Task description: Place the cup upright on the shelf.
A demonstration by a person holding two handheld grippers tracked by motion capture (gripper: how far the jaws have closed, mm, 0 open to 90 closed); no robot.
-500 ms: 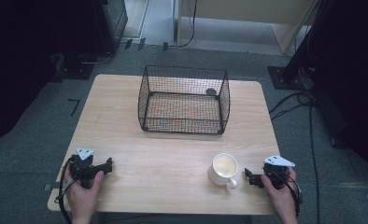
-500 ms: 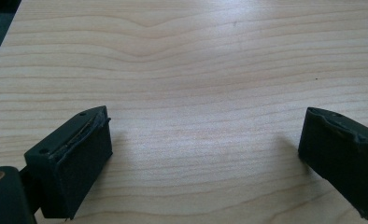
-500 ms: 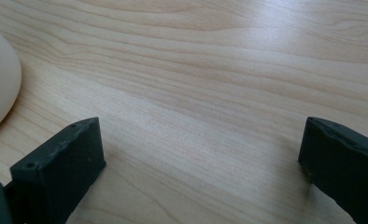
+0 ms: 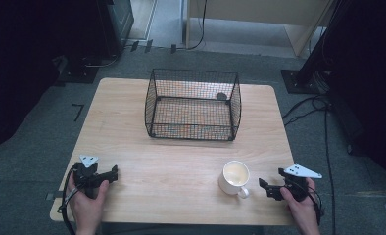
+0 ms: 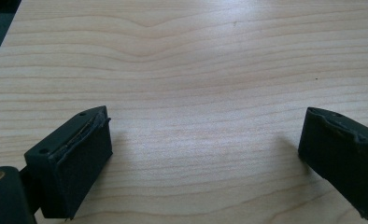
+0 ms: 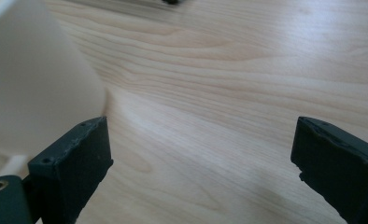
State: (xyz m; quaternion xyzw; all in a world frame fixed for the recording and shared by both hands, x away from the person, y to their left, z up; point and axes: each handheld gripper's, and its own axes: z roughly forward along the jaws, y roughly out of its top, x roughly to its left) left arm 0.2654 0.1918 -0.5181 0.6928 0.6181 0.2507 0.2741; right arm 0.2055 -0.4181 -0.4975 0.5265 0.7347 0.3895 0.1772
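The white mug point(image 4: 235, 177) stands just left of the right gripper point(image 4: 274, 188), outside its spread jaws, with nothing between them.

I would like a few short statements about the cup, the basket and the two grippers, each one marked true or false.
1. The white cup stands upright on the table. True.
2. The cup is inside the wire basket. False: it stands on the table, nearer the person than the basket.
3. The right gripper is shut on the cup. False: its jaws stand open with nothing between them, beside the cup.
4. The left gripper is open over bare wood. True.
5. The cup's handle points toward the right gripper. True.
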